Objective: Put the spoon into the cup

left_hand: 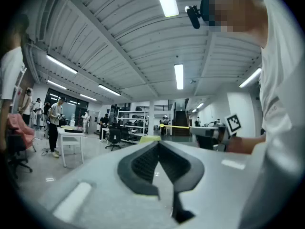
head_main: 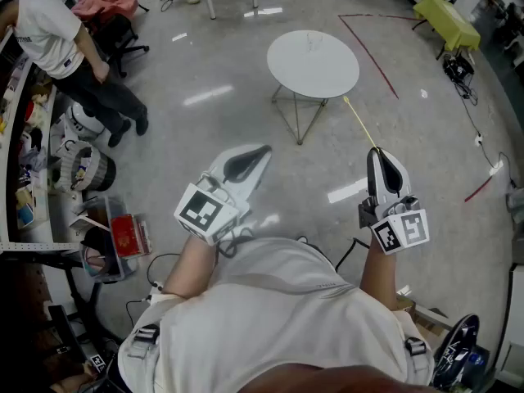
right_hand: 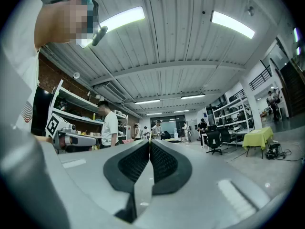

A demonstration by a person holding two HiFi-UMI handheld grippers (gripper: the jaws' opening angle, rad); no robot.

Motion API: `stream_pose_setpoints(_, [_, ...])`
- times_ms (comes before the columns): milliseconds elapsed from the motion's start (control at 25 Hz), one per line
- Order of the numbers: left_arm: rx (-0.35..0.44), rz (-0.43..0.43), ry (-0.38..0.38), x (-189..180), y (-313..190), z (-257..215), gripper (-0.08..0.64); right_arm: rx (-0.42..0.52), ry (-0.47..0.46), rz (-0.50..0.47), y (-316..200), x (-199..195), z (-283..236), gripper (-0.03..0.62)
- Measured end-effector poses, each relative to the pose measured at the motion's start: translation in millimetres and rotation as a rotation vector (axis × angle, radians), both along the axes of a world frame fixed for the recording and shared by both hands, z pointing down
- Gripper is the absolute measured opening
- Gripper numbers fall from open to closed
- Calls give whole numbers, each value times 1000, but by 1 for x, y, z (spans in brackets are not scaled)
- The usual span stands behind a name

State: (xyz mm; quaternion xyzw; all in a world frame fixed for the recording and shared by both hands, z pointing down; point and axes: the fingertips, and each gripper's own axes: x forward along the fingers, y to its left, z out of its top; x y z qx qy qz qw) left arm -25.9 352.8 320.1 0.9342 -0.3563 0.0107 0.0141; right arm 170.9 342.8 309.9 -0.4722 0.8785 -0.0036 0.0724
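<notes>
Near one table (head_main: 313, 60), left claw (head_main: 266, 149) closed, right claw (head_main: 375, 151) pinching one stick (head_main: 359, 122).

Pale shirt (head_main: 278, 301), buckled shoulder straps (head_main: 144, 338), possibly harness. White left tongs (head_main: 264, 149), right tongs (head_main: 373, 151): black pads (right_hand: 133, 163), square-marker cubes (head_main: 205, 211).

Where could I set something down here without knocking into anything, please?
The top of the round table looks bare, and the shiny floor around it is open up to the red line. It is crowded along the left, by the shelves and red box, and cables trail at the right near the yellow table.
</notes>
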Motion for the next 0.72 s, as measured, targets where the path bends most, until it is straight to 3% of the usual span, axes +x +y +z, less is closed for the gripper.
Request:
stream_pose_setpoints(480, [8,-8,10,-11,9,2,2,0,7,-19,4,-13,4,9])
stream_pose_setpoints(720, [11,0,4,-32,9,3,2,51,-25,-13,7,-30,-7,9])
